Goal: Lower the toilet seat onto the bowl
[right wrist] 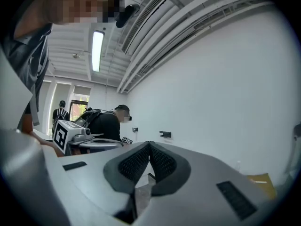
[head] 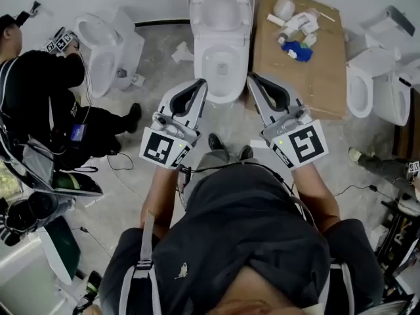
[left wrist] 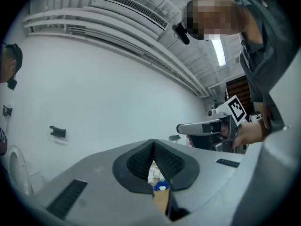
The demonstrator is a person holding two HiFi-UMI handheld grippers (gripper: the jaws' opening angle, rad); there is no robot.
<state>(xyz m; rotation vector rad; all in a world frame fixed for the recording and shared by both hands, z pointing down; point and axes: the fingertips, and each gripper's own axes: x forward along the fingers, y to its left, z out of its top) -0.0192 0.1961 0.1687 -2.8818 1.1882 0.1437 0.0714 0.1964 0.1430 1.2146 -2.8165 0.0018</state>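
A white toilet (head: 222,64) stands against the far wall at the top centre of the head view. Its seat (head: 221,6) is raised, leaning back over the bowl's rear. My left gripper (head: 202,83) hovers just left of the bowl's front, its jaws shut with nothing between them. My right gripper (head: 252,77) hangs just right of the bowl's front, also shut and empty. In the left gripper view the pads (left wrist: 141,161) meet at the tip and the camera looks up at the white wall. The right gripper's pads (right wrist: 162,163) likewise touch. Neither gripper touches the toilet.
A cardboard sheet (head: 308,77) right of the toilet carries white fittings and a blue item (head: 300,50). More toilets stand at the left (head: 105,44) and right (head: 377,87). A person in black (head: 39,90) crouches at the left. Cables lie on the floor.
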